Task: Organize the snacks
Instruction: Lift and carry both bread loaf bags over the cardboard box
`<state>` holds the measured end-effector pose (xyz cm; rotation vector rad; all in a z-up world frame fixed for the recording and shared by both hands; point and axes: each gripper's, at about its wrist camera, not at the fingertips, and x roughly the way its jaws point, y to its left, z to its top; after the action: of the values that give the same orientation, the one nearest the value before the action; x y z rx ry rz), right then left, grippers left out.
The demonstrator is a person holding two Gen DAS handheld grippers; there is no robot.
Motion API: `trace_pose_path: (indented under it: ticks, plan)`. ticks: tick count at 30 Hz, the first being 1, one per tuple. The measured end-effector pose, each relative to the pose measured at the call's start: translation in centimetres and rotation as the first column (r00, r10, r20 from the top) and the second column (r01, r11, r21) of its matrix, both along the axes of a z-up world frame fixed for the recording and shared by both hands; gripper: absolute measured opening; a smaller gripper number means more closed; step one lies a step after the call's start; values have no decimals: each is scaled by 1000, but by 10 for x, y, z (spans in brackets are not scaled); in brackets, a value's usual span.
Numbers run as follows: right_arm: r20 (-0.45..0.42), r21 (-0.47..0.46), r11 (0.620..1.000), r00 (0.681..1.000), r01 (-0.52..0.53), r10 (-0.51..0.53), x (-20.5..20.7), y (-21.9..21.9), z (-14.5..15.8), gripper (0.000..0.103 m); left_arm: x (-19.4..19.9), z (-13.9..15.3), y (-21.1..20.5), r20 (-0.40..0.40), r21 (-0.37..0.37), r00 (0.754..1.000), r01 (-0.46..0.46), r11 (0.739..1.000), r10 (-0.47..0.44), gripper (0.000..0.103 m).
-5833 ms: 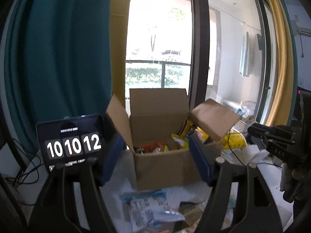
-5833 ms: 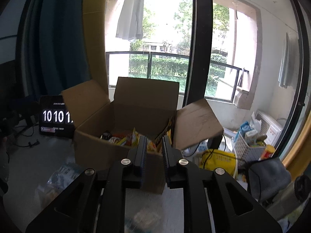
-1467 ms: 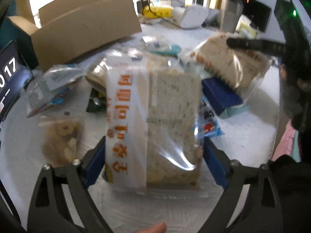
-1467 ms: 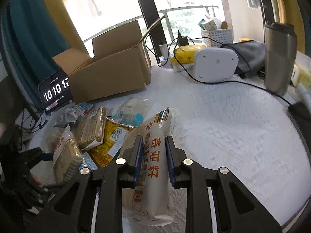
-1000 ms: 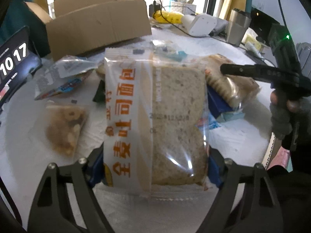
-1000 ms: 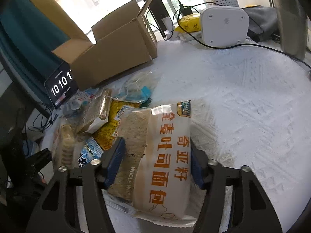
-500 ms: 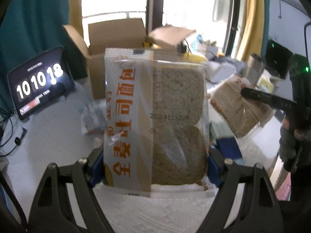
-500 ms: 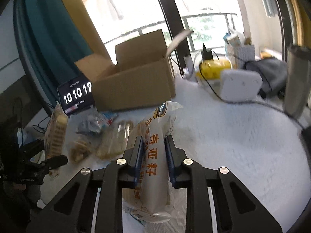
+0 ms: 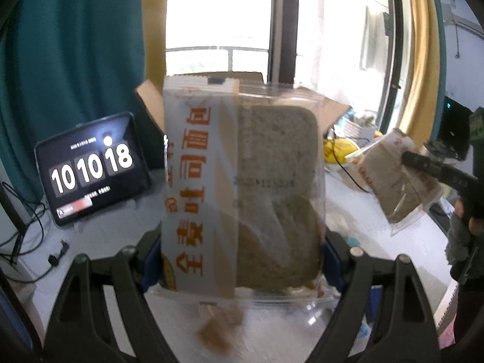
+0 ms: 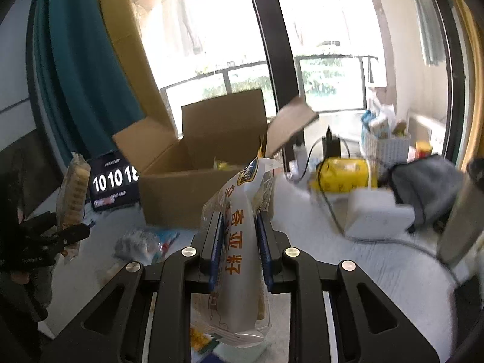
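- Behind the white textured tabletop we see a big window with a dark frame, a teal curtain on its left side.
- Our left gripper has its jaws wide apart, clamped flat-on across a clear-and-white wholewheat bread packet with orange lettering. Packet is upright, lifted clear of the table, filling the middle of the left wrist view.
- Our right gripper has its jaws narrow, squeezing a second bread packet of the same white-and-orange kind edge-on; blue pads press on both faces. This one is also off the table.
- Each held packet shows in the other wrist view too, at the frame edge.
- Open brown cardboard box sits on the table beyond both packets, flaps up, some yellow wrapping visible inside.
- Black tablet clock leans just left of the box.
- Loose blue-and-clear snack wrappers lie on the table in front of the box; blurred, can't tell what they are.
- Right of the box: yellow pouch, white device with cable, grey cloth bundle.
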<state>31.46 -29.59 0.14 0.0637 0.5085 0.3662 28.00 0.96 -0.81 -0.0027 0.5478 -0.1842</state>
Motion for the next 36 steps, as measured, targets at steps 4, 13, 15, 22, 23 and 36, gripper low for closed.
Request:
trace_pose_path:
  ticks: [4, 13, 15, 22, 23, 36]
  plan:
    - [29, -8, 1000, 1000, 5, -5, 17, 0, 11, 24, 21, 7, 6, 12, 1, 1000, -23, 1000, 23, 84]
    - [102, -24, 1000, 995, 19, -16, 55, 5, 36, 24, 61, 26, 12, 74, 68, 996, -56, 996, 51, 84]
    - [116, -22, 1000, 993, 20, -17, 62, 7, 40, 24, 69, 31, 13, 89, 77, 994, -63, 995, 56, 84]
    - [146, -23, 1000, 989, 21, -17, 90, 10, 47, 24, 107, 50, 8, 128, 114, 990, -77, 990, 62, 84]
    - [151, -20, 1000, 988, 20, -17, 94, 11, 49, 24, 109, 52, 5, 130, 119, 990, -76, 990, 60, 84]
    - [216, -16, 1000, 976, 4, -1, 146, 34, 63, 24, 186, 61, -10, 91, 142, 994, -67, 988, 54, 85]
